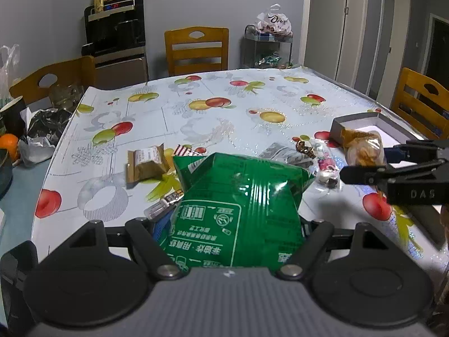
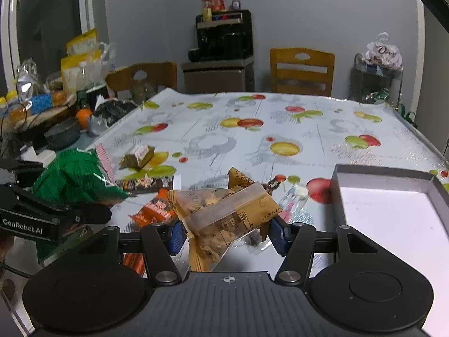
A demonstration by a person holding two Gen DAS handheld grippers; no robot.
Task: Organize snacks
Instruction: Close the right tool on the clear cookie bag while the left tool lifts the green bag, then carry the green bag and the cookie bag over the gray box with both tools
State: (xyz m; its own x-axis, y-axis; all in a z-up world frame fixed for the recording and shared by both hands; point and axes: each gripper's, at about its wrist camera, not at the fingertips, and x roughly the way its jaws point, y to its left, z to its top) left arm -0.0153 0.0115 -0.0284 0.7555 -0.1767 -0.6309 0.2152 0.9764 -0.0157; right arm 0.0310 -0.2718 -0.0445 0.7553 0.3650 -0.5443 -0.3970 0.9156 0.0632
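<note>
Fingertips of left tool point(image 1: 233, 224) vanish behind clamped green bag point(image 1: 238, 210); right tool point(image 2: 227, 233) grips yellow packet point(image 2: 224, 213).

In the left wrist view the green bag point(image 1: 238, 213) fills the lower centre, hiding the left gripper's fingertips. The grey box point(image 2: 393, 196) is cut off at the right edge. Print on the small packets point(image 1: 146, 163) is too blurred to read.

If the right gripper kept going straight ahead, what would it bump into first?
The right gripper already holds a yellow snack bag in its jaws. Going straight on, it would probably meet the small clear candy packet lying just beyond, though depth is hard to judge. The grey box sits off to its right.
</note>
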